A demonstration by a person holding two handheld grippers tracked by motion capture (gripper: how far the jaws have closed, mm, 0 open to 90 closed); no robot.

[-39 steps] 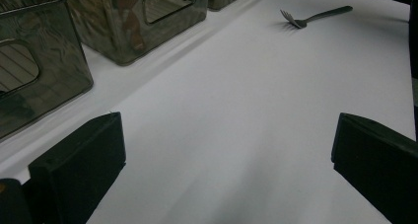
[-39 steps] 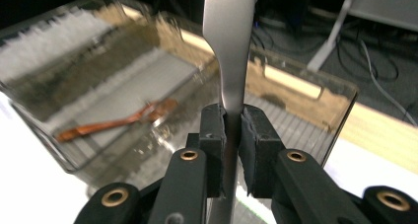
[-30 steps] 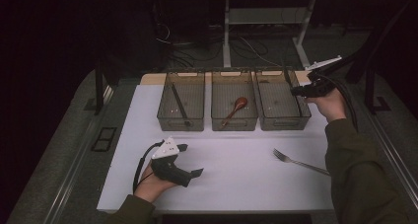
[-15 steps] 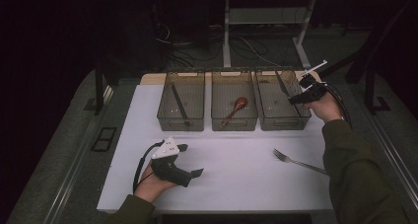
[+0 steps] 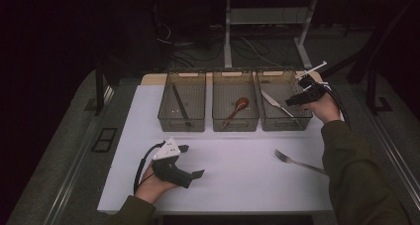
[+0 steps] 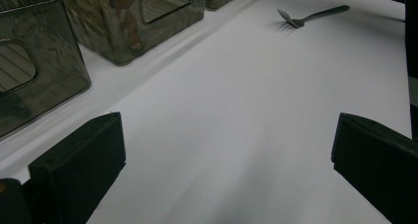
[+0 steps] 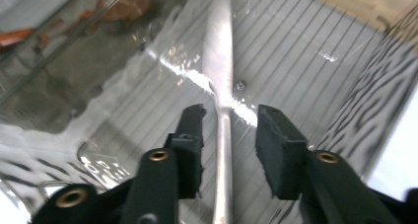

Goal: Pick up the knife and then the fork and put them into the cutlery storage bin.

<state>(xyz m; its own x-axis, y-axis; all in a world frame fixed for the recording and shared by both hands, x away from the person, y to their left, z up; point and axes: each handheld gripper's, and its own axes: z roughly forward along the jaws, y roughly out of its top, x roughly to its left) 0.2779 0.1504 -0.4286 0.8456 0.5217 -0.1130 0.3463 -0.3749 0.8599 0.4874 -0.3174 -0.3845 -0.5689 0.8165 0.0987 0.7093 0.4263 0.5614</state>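
Note:
A metal knife (image 5: 275, 102) lies on the bottom of the right clear bin (image 5: 285, 124). My right gripper (image 5: 293, 100) hovers at that bin's right side, pointing in. In the right gripper view the knife (image 7: 219, 51) runs between the two pads of my right gripper (image 7: 227, 118), which stand a little apart from its handle; the jaws have just been opening. My left gripper (image 5: 192, 160) rests on the white mat (image 5: 237, 185) near the front, open and empty, as the left gripper view (image 6: 226, 145) shows. A fork (image 5: 297, 160) lies on the mat at the right.
Three clear bins stand in a row at the back of the mat. The left bin (image 5: 182, 121) holds a dark stick (image 5: 181, 103), the middle bin (image 5: 235, 124) a wooden spoon (image 5: 236, 108). The fork (image 6: 310, 17) lies far ahead of the left jaws.
My right gripper came down and left over the right bin with the knife. Its jaws have parted, and the knife now lies in the bin. The left hand stayed put.

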